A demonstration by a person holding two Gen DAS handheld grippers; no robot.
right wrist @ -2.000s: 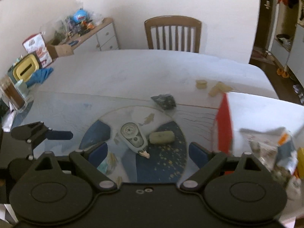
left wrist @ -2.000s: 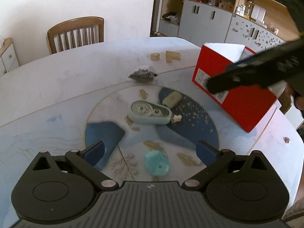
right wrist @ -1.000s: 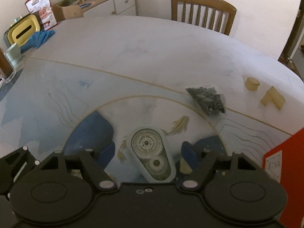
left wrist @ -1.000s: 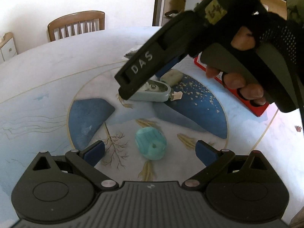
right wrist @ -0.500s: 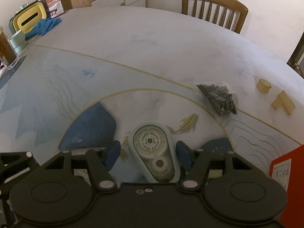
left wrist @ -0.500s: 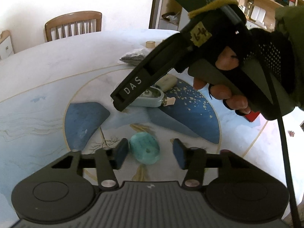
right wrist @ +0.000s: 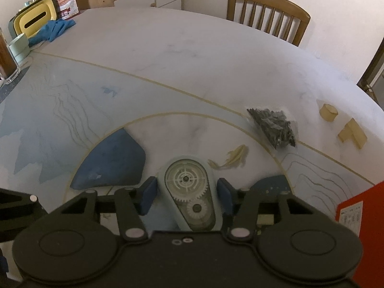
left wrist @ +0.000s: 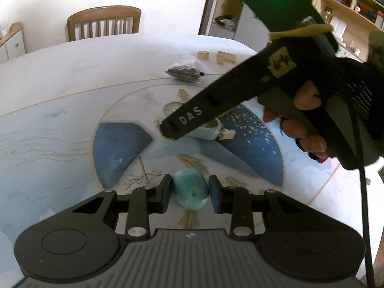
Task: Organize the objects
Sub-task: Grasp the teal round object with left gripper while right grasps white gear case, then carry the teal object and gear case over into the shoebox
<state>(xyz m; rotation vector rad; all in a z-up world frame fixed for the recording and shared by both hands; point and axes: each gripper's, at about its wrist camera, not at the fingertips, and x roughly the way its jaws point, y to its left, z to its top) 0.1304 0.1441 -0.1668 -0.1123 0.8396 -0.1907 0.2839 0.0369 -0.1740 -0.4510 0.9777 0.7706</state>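
Note:
My left gripper [left wrist: 190,194] is closed around a teal oval soap-like object [left wrist: 190,192] that lies on the painted table; both blue pads touch its sides. My right gripper [right wrist: 187,195] straddles a pale blue correction tape dispenser [right wrist: 189,192] with clear gears; its pads stand close to the sides with a small gap on each. In the left wrist view the right gripper's body [left wrist: 216,105] and gloved hand hide most of the dispenser [left wrist: 211,129].
A red box [right wrist: 360,218] stands at the right. A clear bag of dark bits [right wrist: 273,127] and two wooden blocks [right wrist: 351,133] lie beyond. A yellow box [right wrist: 31,21], blue cloth [right wrist: 54,30] and glass [right wrist: 7,57] sit far left. A chair [right wrist: 267,16] stands behind.
My left gripper's fingers have closed from wide open onto the teal object. My right gripper came down over the tape dispenser and its fingers narrowed around it.

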